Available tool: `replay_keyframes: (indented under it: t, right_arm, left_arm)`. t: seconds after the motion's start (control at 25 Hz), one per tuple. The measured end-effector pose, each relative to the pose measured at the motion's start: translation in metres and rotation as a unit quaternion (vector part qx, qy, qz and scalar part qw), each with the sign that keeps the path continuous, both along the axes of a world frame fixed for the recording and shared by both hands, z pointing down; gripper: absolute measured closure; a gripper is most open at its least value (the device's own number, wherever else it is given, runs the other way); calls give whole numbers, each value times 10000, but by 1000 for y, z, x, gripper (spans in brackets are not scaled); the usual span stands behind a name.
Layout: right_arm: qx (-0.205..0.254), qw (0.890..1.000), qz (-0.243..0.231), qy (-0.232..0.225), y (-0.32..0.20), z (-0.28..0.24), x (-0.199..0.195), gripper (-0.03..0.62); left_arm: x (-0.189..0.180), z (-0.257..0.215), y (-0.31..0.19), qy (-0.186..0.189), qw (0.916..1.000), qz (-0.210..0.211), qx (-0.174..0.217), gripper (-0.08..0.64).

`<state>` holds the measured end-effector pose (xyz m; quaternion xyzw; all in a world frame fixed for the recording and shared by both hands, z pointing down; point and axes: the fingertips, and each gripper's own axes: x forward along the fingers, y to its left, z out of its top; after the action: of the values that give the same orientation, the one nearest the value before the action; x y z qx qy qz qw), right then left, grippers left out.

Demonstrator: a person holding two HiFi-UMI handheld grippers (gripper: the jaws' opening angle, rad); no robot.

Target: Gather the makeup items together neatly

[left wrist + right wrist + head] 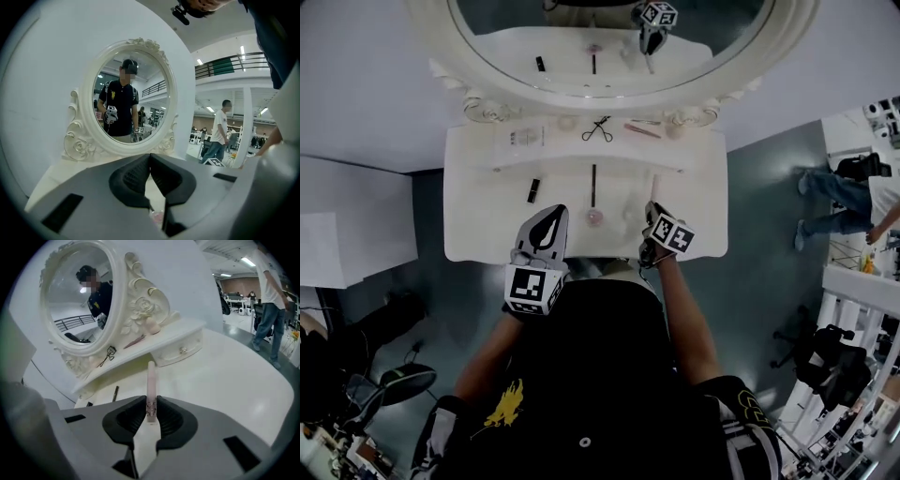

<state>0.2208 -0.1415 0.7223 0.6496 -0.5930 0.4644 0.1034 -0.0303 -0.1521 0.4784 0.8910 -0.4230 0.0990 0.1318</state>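
Right claw clamping pink tube, eyelash curler on shelf beyond

The person wears a black shirt with a yellow emblem.

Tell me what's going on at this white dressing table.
A person stands at a white dressing table with a gripper in each hand. The right gripper is clamped on a slim pale pink tube. The left gripper is shut and empty. A small black tube and a long thin stick lie on the tabletop, and an eyelash curler lies on the shelf.
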Motion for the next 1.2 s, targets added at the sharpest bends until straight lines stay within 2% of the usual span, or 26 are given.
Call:
replay_keyframes:
  t: [0.2, 0.44, 0.84, 1.2]
  right_arm:
    - [-104, 9983, -548, -148, -26, 12, -71, 508]
    - [-420, 9956, -822, -172, -52, 35, -119, 508]
    - [-641, 9946, -814, -25, -50, 48, -132, 506]
    - [-513, 9941, -956, 75, -41, 42, -129, 488]
  left_arm:
    - [-36, -1, -5, 25, 9999, -137, -16, 548]
    - [-64, 3, -10, 17, 9996, -261, -57, 548]
    - [-78, 2, -9, 59, 9994, -335, -67, 548]
    - [-69, 2, -3, 48, 9998, -193, -39, 548]
